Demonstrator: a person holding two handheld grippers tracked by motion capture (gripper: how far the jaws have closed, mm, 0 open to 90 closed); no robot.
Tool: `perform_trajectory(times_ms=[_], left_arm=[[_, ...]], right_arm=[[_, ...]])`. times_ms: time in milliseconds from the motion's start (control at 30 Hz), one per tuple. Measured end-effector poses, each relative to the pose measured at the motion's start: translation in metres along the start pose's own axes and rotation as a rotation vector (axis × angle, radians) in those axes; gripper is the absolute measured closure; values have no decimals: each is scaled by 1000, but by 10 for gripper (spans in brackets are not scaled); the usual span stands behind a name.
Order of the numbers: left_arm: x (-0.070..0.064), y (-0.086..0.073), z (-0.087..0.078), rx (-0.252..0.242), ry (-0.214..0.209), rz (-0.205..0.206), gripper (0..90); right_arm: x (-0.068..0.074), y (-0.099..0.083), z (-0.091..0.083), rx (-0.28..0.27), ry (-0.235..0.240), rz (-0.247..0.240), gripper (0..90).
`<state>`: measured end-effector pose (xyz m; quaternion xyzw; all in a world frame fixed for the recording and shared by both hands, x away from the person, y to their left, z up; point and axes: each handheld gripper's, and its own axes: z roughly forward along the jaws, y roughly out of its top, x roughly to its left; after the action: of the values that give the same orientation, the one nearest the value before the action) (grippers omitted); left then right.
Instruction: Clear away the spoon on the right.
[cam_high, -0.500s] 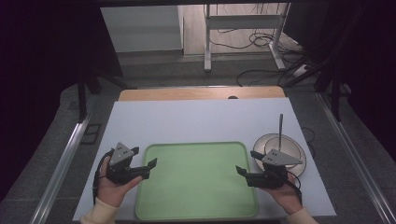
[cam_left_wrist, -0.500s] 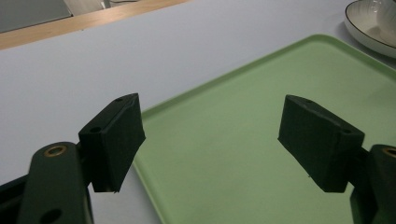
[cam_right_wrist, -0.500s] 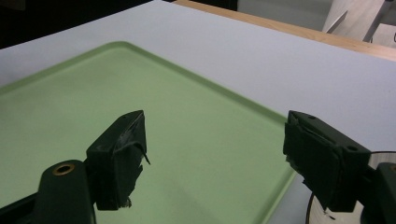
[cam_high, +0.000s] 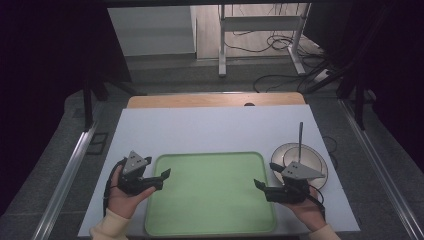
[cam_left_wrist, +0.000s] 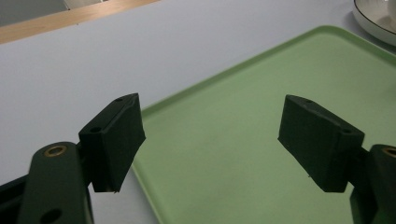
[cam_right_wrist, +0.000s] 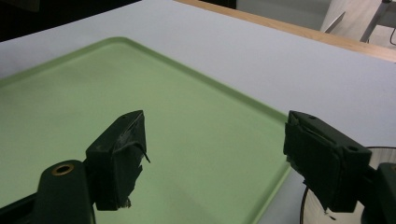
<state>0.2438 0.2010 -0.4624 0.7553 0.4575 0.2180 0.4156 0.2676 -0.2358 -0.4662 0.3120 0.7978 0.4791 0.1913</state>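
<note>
High view: flat pale-green plastic tray (cam_high: 210, 192) low centre on the white bench (cam_high: 210, 132); left claw (cam_high: 161, 177) and right claw (cam_high: 260, 186) at its side edges.

Left gripper view: jaws spread, empty, straddling the rim.

Right gripper view: likewise agape. Probably light, stiff, slick; best pinched by raised rims.

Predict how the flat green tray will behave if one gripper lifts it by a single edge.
The flat green plastic-looking tray would probably stay stiff: its raised rim looks rigid. Being wide and held at one edge, it would likely droop or swing. Its smooth, slightly glossy surface suggests that the left gripper, now open, could slip on the rim.
</note>
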Motion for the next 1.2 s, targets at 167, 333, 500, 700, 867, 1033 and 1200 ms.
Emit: perform_trajectory(times_ms=[167, 333, 500, 700, 867, 1033, 1200], left_arm=[[-1, -1, -2, -1, 0, 7, 216], [4, -3, -6, -11, 10, -3, 216], [5, -5, -8, -10, 17, -13, 216], [4, -2, -10, -11, 20, -9, 216], [3, -3, -8, -2, 6, 0, 217], [4, -5, -5, 10, -6, 2, 217], [4, -5, -5, 10, -22, 1, 216]], right_arm=[[-1, 3, 2, -3, 6, 13, 212], [0, 12, 6, -6, 3, 6, 216], [-6, 27, 7, -14, 7, 9, 220], [-11, 37, 7, -16, 7, 25, 220], [-20, 61, 3, -33, -33, 34, 226], [-34, 86, 2, -25, -61, 42, 236], [-51, 93, 2, -27, -103, 43, 245]])
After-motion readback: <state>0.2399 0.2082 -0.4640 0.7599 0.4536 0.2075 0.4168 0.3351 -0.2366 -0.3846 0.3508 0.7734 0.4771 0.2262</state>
